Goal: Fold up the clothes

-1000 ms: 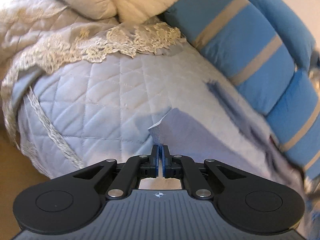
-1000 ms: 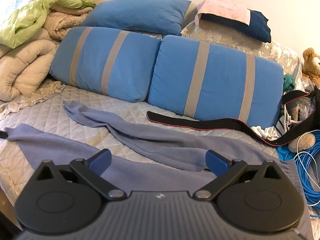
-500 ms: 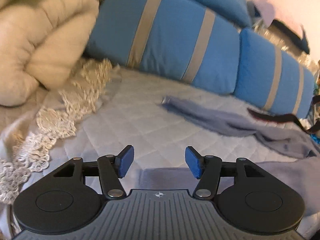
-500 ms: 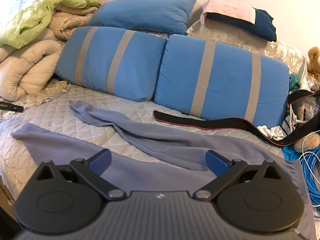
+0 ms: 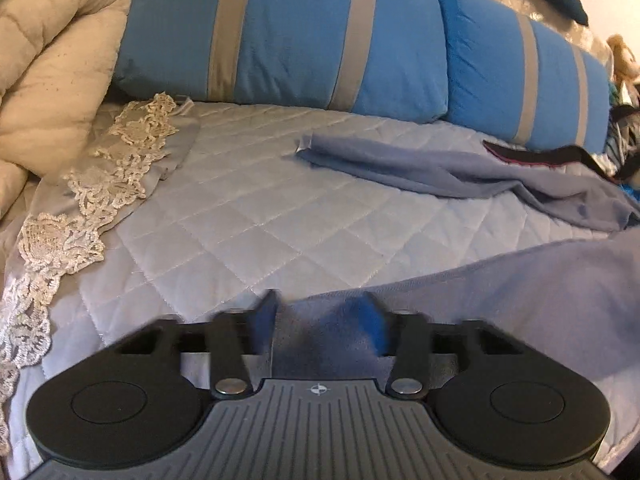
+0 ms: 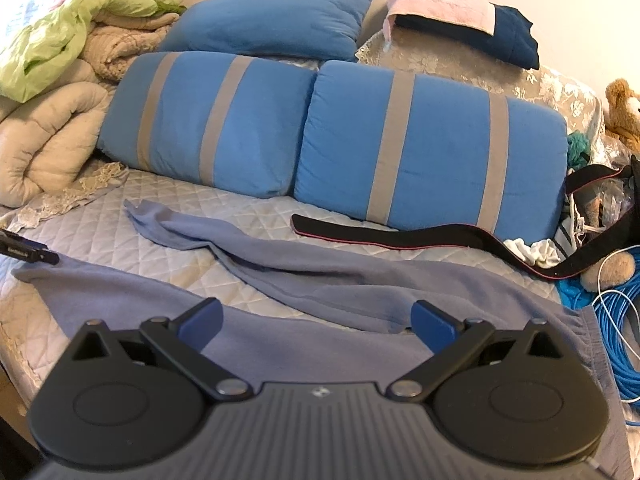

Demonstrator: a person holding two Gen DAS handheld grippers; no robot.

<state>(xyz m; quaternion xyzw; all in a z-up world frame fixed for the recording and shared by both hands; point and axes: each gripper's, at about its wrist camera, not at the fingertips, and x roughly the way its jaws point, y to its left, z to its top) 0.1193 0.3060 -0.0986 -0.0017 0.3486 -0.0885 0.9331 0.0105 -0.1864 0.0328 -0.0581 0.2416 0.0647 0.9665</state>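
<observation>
Grey-blue garment [image 6: 320,280] on a quilted bed, below striped blue pillows [image 6: 420,148]. Left gripper [image 5: 320,314] blurred, jaws apart over a sleeve; right gripper [image 6: 316,318] wide open. No legible writing.

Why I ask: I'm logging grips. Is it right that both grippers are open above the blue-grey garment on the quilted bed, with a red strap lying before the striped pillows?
Only the colour is wrong. The right wrist view shows the strap is black. The left gripper, right gripper, garment, bed and pillows are as stated.
</observation>
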